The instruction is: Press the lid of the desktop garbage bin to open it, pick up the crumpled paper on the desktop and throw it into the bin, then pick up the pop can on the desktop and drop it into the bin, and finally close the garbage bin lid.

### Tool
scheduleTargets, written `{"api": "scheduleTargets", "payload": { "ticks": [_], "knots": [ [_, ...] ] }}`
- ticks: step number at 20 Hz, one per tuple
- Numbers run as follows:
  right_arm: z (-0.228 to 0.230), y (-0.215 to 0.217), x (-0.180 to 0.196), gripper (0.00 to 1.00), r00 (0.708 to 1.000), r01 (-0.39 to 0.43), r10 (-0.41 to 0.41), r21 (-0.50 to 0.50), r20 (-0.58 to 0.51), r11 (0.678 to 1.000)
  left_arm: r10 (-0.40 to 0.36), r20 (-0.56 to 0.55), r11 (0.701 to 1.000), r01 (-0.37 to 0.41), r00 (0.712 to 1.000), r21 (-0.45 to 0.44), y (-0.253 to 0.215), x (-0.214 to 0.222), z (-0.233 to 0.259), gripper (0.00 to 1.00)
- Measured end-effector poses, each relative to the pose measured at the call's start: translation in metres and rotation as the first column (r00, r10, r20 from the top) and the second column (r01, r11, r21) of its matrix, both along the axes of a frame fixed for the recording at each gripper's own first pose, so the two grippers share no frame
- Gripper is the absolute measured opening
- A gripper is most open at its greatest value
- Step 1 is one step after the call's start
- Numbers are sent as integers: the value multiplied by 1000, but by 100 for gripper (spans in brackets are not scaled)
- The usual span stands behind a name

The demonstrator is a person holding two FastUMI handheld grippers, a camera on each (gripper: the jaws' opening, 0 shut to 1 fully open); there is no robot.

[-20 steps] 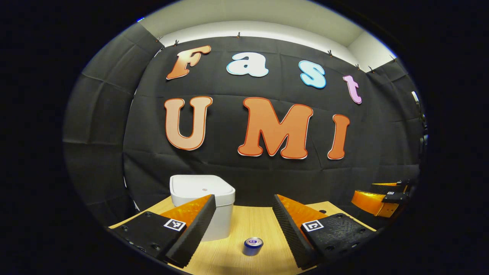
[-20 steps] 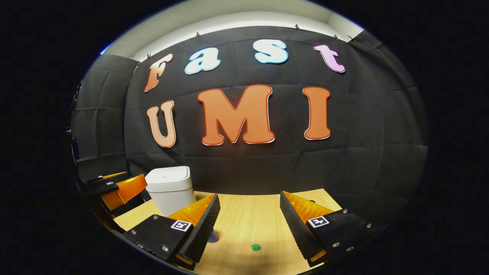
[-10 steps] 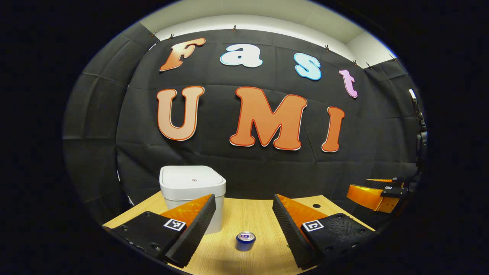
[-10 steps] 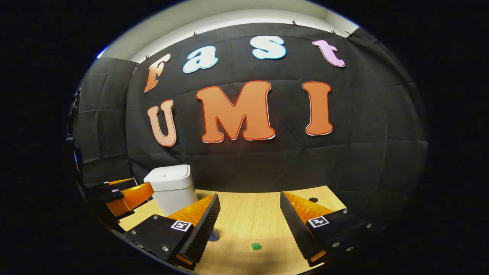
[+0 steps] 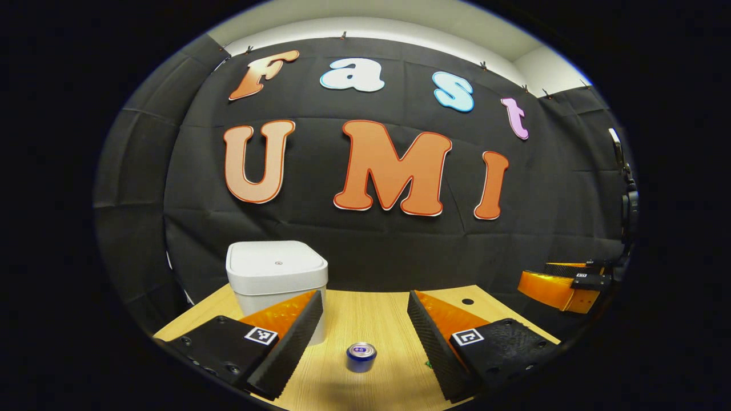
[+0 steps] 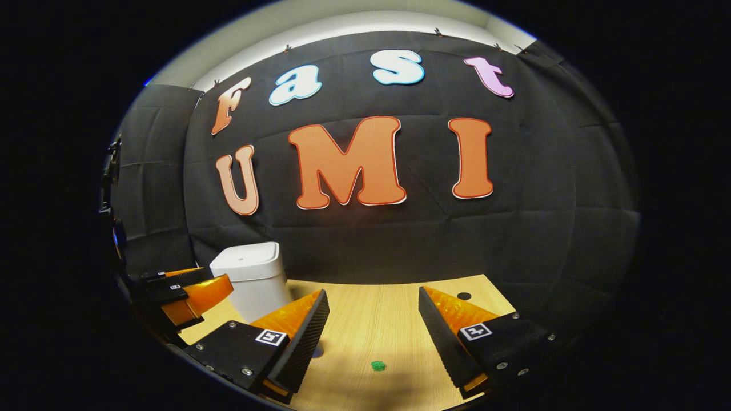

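Note:
A white desktop bin (image 5: 277,279) stands at the back left of the wooden table, lid down. A blue pop can (image 5: 361,357) stands upright in front of it, between and just beyond the fingers of my open left gripper (image 5: 365,337). In the right gripper view the bin (image 6: 251,277) is at the left, and a small green crumpled paper (image 6: 378,365) lies on the table ahead of my open right gripper (image 6: 371,337). The can (image 6: 317,352) is mostly hidden behind one finger. Neither gripper holds anything.
The light wooden table (image 5: 371,308) ends at the black cloth wall, with a small round hole (image 5: 467,301) near its back right. The right gripper (image 5: 562,285) hovers at the far right in the left gripper view; the left gripper (image 6: 183,291) hovers beside the bin in the right gripper view.
Both grippers have drawn back a little: the bin now looks smaller and farther, and more table shows. The can, paper and bin have not moved. Both grippers stay open.

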State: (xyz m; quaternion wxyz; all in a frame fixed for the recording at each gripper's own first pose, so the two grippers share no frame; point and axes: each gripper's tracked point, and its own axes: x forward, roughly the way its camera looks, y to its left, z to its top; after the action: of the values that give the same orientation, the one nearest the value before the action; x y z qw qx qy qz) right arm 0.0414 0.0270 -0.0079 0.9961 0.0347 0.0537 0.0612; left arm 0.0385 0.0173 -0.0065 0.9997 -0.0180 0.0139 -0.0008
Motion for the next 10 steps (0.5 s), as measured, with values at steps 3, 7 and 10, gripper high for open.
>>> {"api": "scheduleTargets", "payload": {
  "ticks": [3,7,10],
  "knots": [
    [-1,1,1,94,1000,-3,3,2,-4,1000,18,6,1000,-18,1000,-2,9,2,1,94],
    [2,5,4,94,1000,-12,12,0,2,1000,44,17,998,-43,999,-44,20,1,2,94],
    [2,6,5,94,1000,-16,16,-3,1,1000,56,13,997,-55,998,-59,26,3,0,94]
  ]
}}
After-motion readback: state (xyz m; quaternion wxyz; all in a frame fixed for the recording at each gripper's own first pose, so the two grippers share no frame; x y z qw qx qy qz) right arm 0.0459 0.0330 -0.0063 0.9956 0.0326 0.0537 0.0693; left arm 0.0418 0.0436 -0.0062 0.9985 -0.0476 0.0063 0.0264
